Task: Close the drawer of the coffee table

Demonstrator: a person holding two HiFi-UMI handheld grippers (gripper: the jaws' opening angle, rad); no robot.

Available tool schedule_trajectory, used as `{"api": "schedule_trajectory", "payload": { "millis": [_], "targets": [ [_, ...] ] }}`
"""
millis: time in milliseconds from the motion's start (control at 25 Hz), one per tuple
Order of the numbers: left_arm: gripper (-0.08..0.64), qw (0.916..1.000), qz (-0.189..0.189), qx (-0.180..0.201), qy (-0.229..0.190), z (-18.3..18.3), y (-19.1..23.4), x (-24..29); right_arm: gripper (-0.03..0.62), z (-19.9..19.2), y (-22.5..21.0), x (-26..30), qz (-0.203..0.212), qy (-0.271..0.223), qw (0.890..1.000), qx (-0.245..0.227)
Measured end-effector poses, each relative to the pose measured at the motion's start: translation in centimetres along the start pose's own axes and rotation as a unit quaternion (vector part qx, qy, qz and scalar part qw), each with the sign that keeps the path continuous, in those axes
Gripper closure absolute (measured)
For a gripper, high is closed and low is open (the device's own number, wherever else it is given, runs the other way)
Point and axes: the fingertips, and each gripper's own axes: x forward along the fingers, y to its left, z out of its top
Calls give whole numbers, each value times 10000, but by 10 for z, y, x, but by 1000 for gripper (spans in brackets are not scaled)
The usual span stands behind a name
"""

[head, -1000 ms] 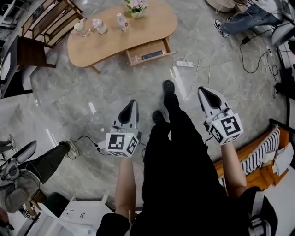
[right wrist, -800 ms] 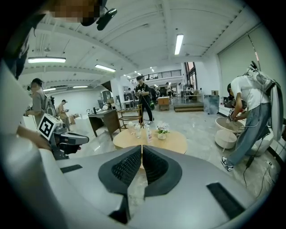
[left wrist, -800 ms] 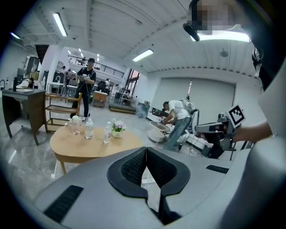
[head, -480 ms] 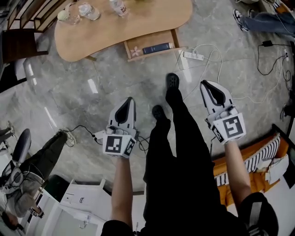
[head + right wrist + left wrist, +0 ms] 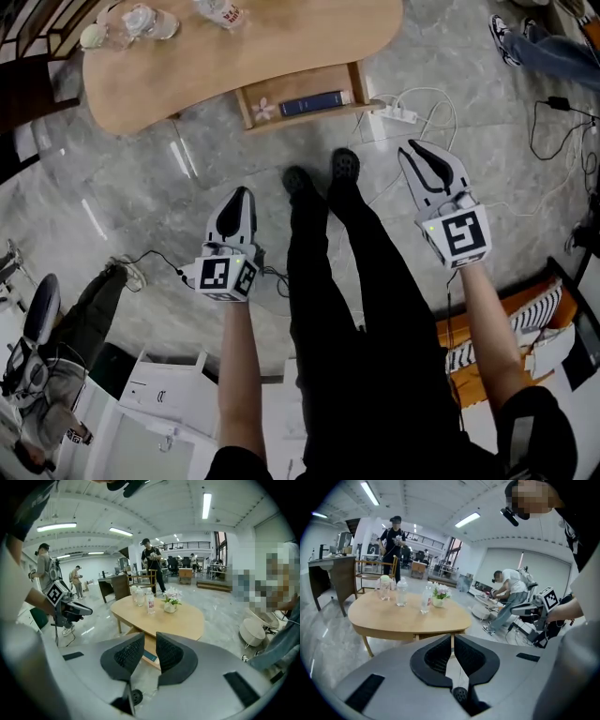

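Note:
The pale wooden coffee table (image 5: 281, 42) stands at the top of the head view. Its drawer (image 5: 309, 116) is pulled out on the near side, with a dark blue book (image 5: 314, 101) inside. My left gripper (image 5: 241, 192) hangs over the floor well short of the drawer, shut and empty. To the right, my right gripper (image 5: 419, 150) is level with the drawer's end but apart from it. Its jaws are opening, with a narrow gap and nothing between them. The left gripper (image 5: 453, 637) faces the table (image 5: 393, 616). Beyond the right gripper (image 5: 150, 637) shows the drawer (image 5: 149, 654).
A white power strip (image 5: 398, 114) and loose cables lie on the floor beside the drawer. Glasses and bottles (image 5: 141, 21) and a flower pot (image 5: 439, 595) stand on the table. My legs and shoes (image 5: 342, 169) are between the grippers. An orange striped seat (image 5: 525, 319) is at right.
The table and drawer have come nearer. Both grippers have sunk and moved toward the table. The right jaws have parted slightly; the left stays shut.

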Motion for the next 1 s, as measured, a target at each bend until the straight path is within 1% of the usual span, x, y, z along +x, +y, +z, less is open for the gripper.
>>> {"api": "schedule_trajectory", "payload": {
  "millis": [80, 120, 200, 320, 400, 560, 640, 680, 800, 920, 1000],
  "targets": [
    [543, 9999, 19, -38, 123, -16, 12, 15, 538, -16, -6, 16, 48, 160, 9998, -82],
    [530, 9998, 38, -66, 179, -25, 19, 23, 532, -23, -8, 25, 68, 204, 9996, -165],
    [458, 9994, 79, -139, 296, -42, 35, 39, 524, -39, -13, 40, 49, 302, 9992, -266],
    [390, 9985, 91, -155, 523, -73, 56, 68, 503, -67, -21, 60, 2, 577, 9980, -260],
    [350, 9972, 70, -77, 734, -97, 70, 90, 483, -85, -24, 73, 17, 769, 9965, -337],
    [286, 9924, 42, 218, 1209, -144, 101, 127, 448, -116, -31, 102, 1, 1044, 9935, -464],
    [269, 9889, 34, 364, 1437, -166, 114, 142, 435, -132, -35, 113, -23, 1149, 9920, -516],
    [252, 9867, 12, 467, 1557, -176, 118, 149, 430, -140, -37, 118, -18, 1224, 9907, -599],
    [237, 9786, -26, 807, 1892, -203, 135, 172, 423, -161, -45, 137, 17, 1474, 9847, -935],
    [235, 9741, 48, 867, 2085, -221, 152, 190, 423, -181, -51, 153, -48, 1574, 9830, -940],
    [233, 9724, 37, 895, 2156, -227, 158, 204, 423, -195, -55, 162, -53, 1756, 9793, -1010]
  ]
}}
